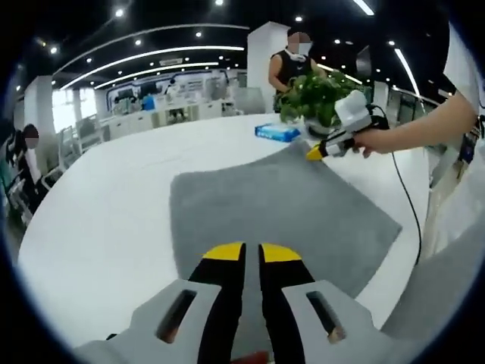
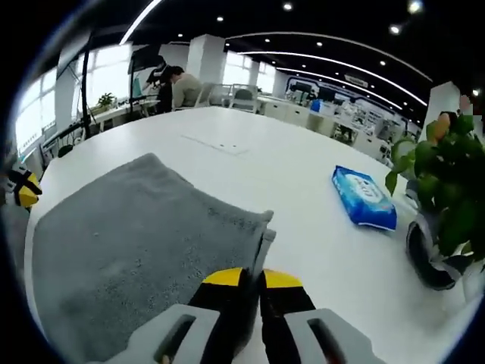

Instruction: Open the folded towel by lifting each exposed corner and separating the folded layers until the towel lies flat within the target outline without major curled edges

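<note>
A grey towel (image 1: pixel 280 212) lies spread on the white table (image 1: pixel 106 212). My left gripper (image 1: pixel 251 254) rises from the bottom of the left gripper view. Its yellow-tipped jaws are closed together over the towel's near edge. In the same view a person's hand holds my right gripper (image 1: pixel 318 150) at the towel's far corner. In the right gripper view the right gripper (image 2: pixel 251 279) is shut on a raised corner of the towel (image 2: pixel 136 250), whose edge stands up just ahead of the jaws. The left gripper's yellow tip (image 2: pixel 24 191) shows at the towel's far left edge.
A blue tissue pack (image 2: pixel 364 199) lies on the table to the right of the towel. A potted green plant (image 2: pixel 443 189) stands further right, close to the right gripper. A cable (image 1: pixel 405 205) hangs from the right gripper. People and desks fill the office behind.
</note>
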The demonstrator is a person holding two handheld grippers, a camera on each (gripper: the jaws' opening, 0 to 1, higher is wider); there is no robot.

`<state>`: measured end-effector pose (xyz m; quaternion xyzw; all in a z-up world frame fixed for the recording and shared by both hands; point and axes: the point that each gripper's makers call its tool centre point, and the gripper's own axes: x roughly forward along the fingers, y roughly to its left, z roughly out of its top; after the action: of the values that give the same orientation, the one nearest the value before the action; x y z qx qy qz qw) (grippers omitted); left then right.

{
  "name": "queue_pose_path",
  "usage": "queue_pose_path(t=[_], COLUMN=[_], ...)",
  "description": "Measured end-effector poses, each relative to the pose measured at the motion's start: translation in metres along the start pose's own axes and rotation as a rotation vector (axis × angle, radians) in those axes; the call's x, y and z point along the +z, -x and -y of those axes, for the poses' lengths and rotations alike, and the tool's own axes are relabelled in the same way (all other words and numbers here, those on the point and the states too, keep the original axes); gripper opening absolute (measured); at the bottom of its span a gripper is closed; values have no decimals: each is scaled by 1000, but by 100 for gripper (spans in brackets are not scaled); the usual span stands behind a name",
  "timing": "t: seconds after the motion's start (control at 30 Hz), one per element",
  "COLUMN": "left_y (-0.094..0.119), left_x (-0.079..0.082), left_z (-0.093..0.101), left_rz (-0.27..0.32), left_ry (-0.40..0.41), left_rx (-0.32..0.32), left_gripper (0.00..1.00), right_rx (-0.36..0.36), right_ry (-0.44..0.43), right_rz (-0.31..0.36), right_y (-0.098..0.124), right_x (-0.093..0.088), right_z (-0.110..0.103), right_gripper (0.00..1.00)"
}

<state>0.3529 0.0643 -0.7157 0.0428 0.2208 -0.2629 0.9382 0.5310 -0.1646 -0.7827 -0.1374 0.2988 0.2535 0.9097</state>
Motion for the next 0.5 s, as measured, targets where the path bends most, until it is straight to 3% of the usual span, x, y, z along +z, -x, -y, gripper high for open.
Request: queue_pose_path(t=[0.27, 0.3, 0.37, 0.4, 0.5], left_y=[-53, -56, -62, -65, -73], left_x=[20, 27, 35, 37, 29], left_z=[106, 117, 131, 136, 144], left_rz=[-34, -2, -4, 0, -38], left_ry=[150, 204, 397, 424, 361], left_rx=[-186, -217, -224, -240, -230], left_gripper=[8, 9, 12, 14, 14], right_rx=[-18, -20, -26, -25, -3], right_ry=[-41, -44, -49, -64, -106], right_rz=[24, 26, 21, 24, 19], right_y=[14, 18, 28, 33, 45], right_x=[-5, -7, -13, -14, -23], right_z=[10, 10, 12, 12, 8], right_gripper=[9, 9, 9, 9, 8])
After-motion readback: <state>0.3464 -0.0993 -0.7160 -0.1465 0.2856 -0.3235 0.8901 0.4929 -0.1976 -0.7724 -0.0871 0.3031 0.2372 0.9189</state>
